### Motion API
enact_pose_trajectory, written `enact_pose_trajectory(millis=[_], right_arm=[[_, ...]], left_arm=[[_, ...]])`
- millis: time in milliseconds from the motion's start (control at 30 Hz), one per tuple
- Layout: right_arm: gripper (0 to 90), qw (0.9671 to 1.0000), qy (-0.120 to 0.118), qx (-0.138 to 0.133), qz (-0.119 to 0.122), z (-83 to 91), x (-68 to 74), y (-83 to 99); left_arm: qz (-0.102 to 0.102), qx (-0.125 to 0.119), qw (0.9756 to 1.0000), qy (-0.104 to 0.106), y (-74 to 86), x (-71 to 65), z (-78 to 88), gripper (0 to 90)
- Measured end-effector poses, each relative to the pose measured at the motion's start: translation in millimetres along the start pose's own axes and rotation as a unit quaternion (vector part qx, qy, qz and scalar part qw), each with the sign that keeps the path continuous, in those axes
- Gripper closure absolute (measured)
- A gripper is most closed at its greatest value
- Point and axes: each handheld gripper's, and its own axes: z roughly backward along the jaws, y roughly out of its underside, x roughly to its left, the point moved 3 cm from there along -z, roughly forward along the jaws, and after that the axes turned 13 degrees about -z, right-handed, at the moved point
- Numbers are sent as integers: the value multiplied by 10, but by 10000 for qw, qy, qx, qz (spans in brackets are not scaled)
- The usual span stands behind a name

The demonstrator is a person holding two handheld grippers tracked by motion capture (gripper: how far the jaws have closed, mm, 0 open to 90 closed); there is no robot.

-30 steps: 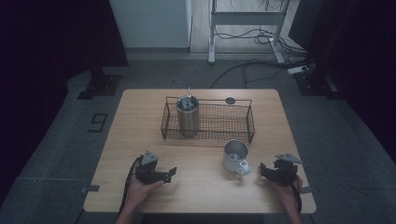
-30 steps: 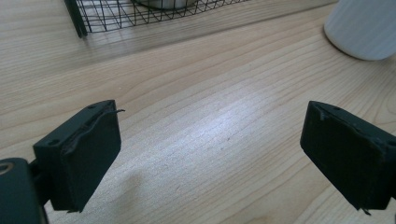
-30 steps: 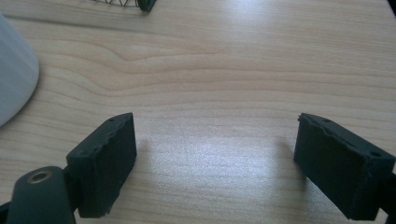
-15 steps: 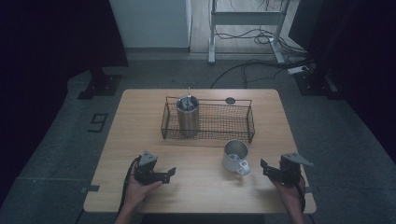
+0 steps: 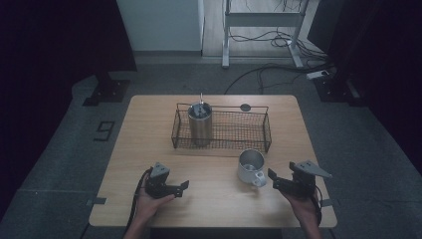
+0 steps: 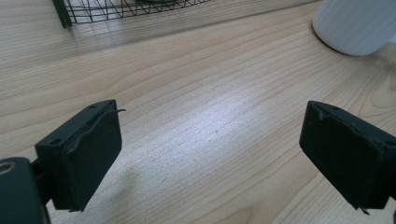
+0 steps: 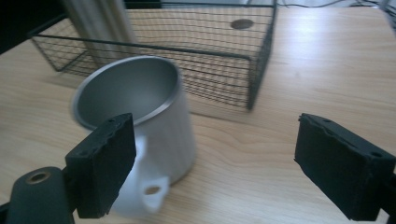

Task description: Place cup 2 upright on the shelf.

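A: Fingers (image 7: 105, 168) on the right gripper (image 5: 276, 183)?
B: Spread wide, nothing held. Mug (image 5: 250, 167) stood upright on the table (image 5: 149, 134), just beside that gripper, near the wire basket (image 5: 254, 130).
A: Left gripper (image 5: 179, 187)?
B: Wide apart too, empty, above bare wood.

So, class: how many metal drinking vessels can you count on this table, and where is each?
2. A tall steel tumbler stands at the left end inside the wire basket. A mug sits on the table in front of the basket, near the right gripper.
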Motion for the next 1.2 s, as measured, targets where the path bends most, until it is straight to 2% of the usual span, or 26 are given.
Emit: enact_pose_trajectory(millis=[300, 633, 1200], right_arm=[[101, 9996, -155, 173, 154, -114, 154, 15], [32, 9978, -298, 460, 378, -369, 345, -27], [0, 9948, -205, 770, 629, -652, 475, -18]], left_arm=[[97, -51, 9999, 64, 8, 16, 41, 60], [101, -64, 9998, 128, -4, -8, 53, 61], [104, -54, 9998, 145, 6, -16, 63, 61]])
